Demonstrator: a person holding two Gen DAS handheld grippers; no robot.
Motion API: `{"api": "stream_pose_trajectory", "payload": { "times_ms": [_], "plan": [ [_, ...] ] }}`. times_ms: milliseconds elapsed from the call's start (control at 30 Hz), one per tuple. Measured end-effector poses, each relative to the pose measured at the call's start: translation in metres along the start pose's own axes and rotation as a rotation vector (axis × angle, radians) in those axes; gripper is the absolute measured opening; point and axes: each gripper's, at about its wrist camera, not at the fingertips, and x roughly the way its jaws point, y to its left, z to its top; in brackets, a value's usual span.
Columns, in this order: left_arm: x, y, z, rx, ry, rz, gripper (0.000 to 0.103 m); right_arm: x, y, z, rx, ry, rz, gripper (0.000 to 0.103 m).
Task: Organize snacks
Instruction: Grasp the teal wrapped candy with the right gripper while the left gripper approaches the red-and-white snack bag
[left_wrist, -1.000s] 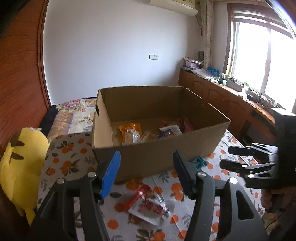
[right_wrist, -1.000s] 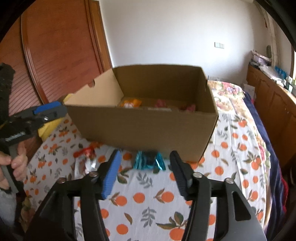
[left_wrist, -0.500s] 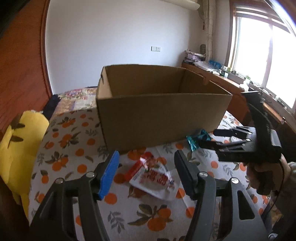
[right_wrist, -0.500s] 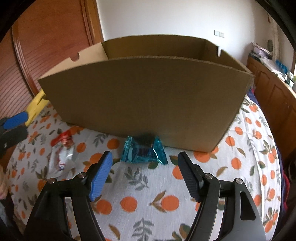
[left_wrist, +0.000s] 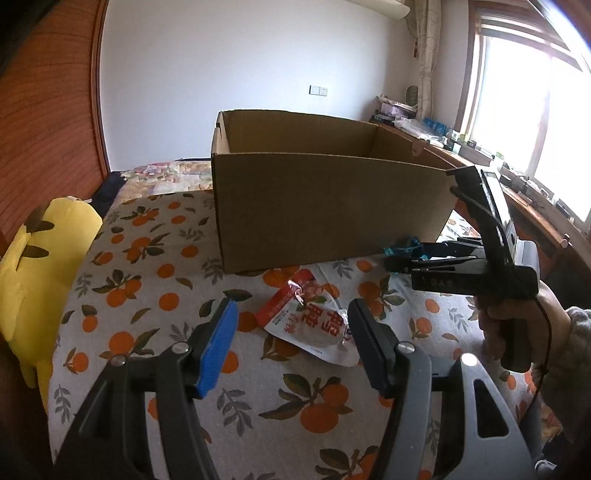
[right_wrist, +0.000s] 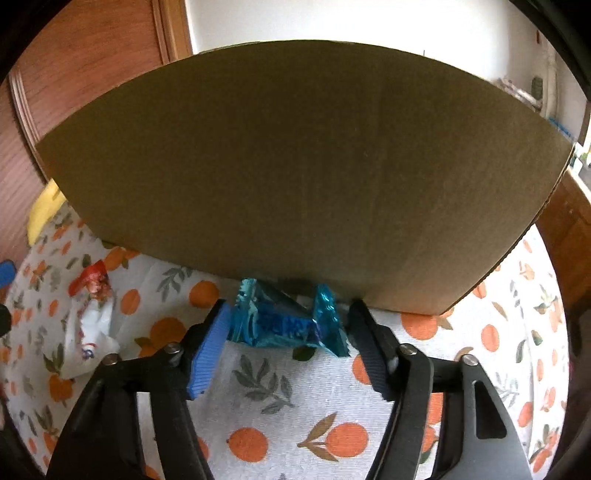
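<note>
A red and white snack packet (left_wrist: 314, 325) lies on the orange-patterned cloth just in front of the cardboard box (left_wrist: 325, 206). My left gripper (left_wrist: 291, 339) is open, its fingers on either side of the packet, not touching it. A teal snack wrapper (right_wrist: 286, 321) lies against the foot of the box wall (right_wrist: 303, 166). My right gripper (right_wrist: 284, 339) is open with the wrapper between its fingers. In the left wrist view the right gripper (left_wrist: 402, 260) reaches the wrapper (left_wrist: 402, 249) from the right. The box's contents are hidden.
A yellow plush toy (left_wrist: 40, 266) lies at the left edge of the bed. The red and white packet also shows in the right wrist view (right_wrist: 90, 314). A wooden wardrobe (left_wrist: 44, 110) stands left, a cluttered counter (left_wrist: 480, 155) under the window at right.
Both grippers came down and forward. The left now straddles the red and white packet; the right closed in on the teal wrapper at the box's foot. Box contents dropped out of sight.
</note>
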Motion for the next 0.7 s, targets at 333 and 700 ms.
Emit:
{"api": "stream_pose_trajectory", "payload": {
  "times_ms": [333, 700],
  "plan": [
    [0.021, -0.006, -0.001, 0.01, 0.042, 0.006, 0.063, -0.021, 0.004, -0.013, -0.035, -0.007, 0.003, 0.03],
    [0.047, -0.011, -0.003, -0.003, 0.099, 0.027, 0.064, -0.066, -0.013, -0.044, -0.001, -0.044, 0.099, 0.027]
  ]
}}
